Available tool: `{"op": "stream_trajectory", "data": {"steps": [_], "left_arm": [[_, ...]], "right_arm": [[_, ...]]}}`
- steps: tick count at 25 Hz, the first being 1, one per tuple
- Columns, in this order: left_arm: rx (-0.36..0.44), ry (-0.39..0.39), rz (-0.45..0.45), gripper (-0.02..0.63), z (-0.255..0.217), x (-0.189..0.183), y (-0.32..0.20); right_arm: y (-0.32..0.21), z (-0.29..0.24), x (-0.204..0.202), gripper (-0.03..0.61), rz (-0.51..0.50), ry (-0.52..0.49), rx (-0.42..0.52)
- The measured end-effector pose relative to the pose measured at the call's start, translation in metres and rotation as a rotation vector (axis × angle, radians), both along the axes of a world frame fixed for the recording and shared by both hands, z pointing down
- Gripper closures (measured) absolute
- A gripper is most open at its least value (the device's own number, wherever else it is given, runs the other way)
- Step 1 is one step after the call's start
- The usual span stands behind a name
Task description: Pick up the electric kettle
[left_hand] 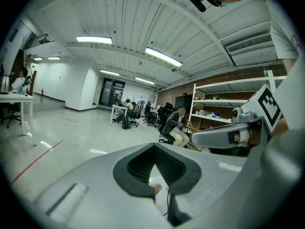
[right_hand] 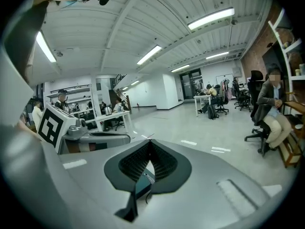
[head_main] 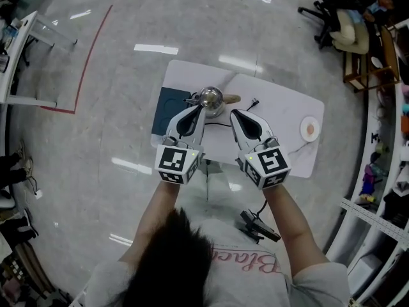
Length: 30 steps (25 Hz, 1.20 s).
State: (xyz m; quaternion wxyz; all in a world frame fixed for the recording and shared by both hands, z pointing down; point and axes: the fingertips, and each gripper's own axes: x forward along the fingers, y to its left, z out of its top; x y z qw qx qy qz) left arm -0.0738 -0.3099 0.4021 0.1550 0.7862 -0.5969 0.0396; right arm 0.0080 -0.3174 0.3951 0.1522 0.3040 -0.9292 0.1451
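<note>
The electric kettle (head_main: 211, 100) is a shiny steel pot with a tan handle, standing at the middle back of the white table (head_main: 281, 101). A black cord (head_main: 220, 124) runs from it. My left gripper (head_main: 201, 110) is held just in front of the kettle, its tips close to the kettle's near side, shut with nothing in it. My right gripper (head_main: 234, 113) hovers to the kettle's right, also shut and empty. In the left gripper view my left gripper (left_hand: 155, 145) shows its tips meeting. The right gripper view shows my right gripper (right_hand: 150, 141) the same way.
A dark blue mat (head_main: 166, 110) lies at the table's left end. A small round plate (head_main: 310, 129) sits near the right end. Chairs (head_main: 348, 24) and shelving (head_main: 383, 171) stand to the right. A white desk (head_main: 19, 50) is at far left.
</note>
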Motion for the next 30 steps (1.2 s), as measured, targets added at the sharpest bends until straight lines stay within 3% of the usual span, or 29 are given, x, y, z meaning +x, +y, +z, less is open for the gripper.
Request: {"op": "stream_trajectory", "data": {"steps": [25,30], "left_arm": [[-0.08,-0.018,-0.071,0.612,0.191,-0.025,-0.018],[-0.119,-0.037,-0.097,0.614,0.23,-0.035,-0.017]], "right_arm": [[-0.036,0.216,0.019,0.554,0.126,0.13,-0.095],[-0.048,0.258,0.025,0.499,0.154,0.166,-0.091]]}}
